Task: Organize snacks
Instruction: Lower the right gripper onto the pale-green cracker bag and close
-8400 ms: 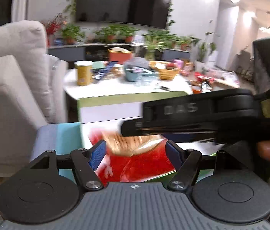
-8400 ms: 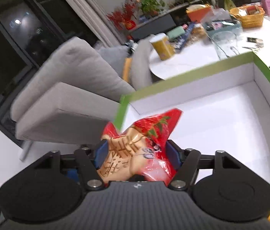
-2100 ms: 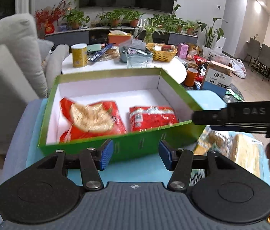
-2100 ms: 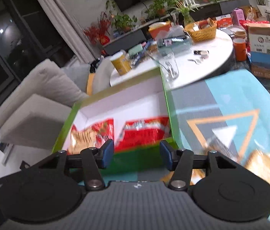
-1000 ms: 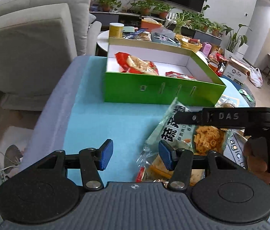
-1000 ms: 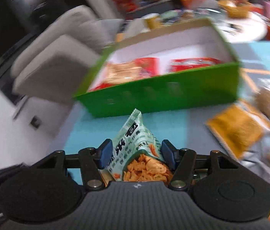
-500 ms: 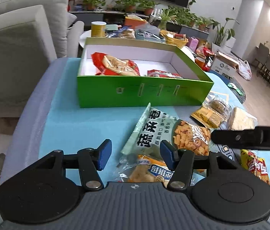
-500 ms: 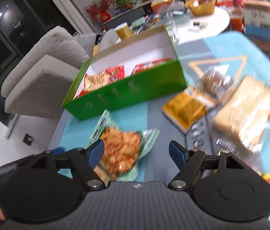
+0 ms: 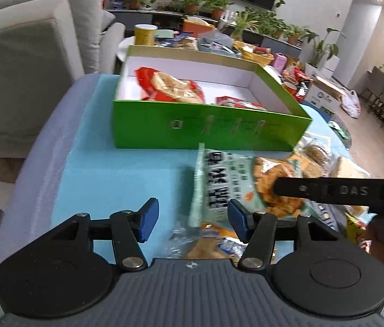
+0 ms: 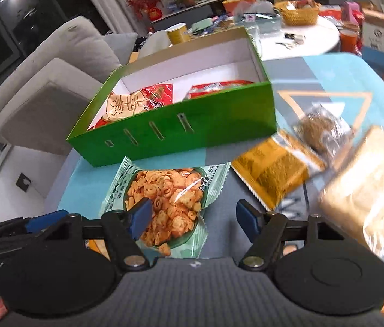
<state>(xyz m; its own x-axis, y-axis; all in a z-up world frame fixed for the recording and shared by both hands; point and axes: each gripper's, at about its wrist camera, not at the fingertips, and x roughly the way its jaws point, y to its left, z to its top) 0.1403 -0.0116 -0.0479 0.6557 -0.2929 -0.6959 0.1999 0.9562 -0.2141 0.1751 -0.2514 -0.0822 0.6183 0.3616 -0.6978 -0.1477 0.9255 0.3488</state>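
1. My right tongs (image 10: 193,215) stand apart at the bottom of the right view with nothing pinched; the jaws have just been closing in a little. The green bag (image 10: 164,204) of orange crackers lies flat on the cloth (image 10: 88,188), partly between the fingers: my left pad (image 10: 141,216) sits over its lower left part, while the right pad stands clear of it over bare cloth.
2. My left tongs (image 9: 192,224) are open too, gripping nothing. In that view the green bag (image 9: 219,188) lies just above and right of the right pad (image 9: 236,222), and a clear packet (image 9: 205,245) shows low between the fingers.
3. The other gripper's black finger crosses the right side of the left view, over the bag's crackers.
4. To the right of the bag in the right view lie a yellow packet (image 10: 276,171), a round brown cake in clear wrap (image 10: 321,128) and a blurred bread pack (image 10: 366,193).
5. Beyond the bag, mid-frame, stands the green box (image 10: 192,133), its near wall just short of the bag's top edge. Inside it lie a red pack (image 10: 134,103) at the left and a second red pack (image 10: 216,85) at the right.
6. Farther off, upper frame: a grey sofa (image 10: 55,81) and a white table (image 10: 306,41).
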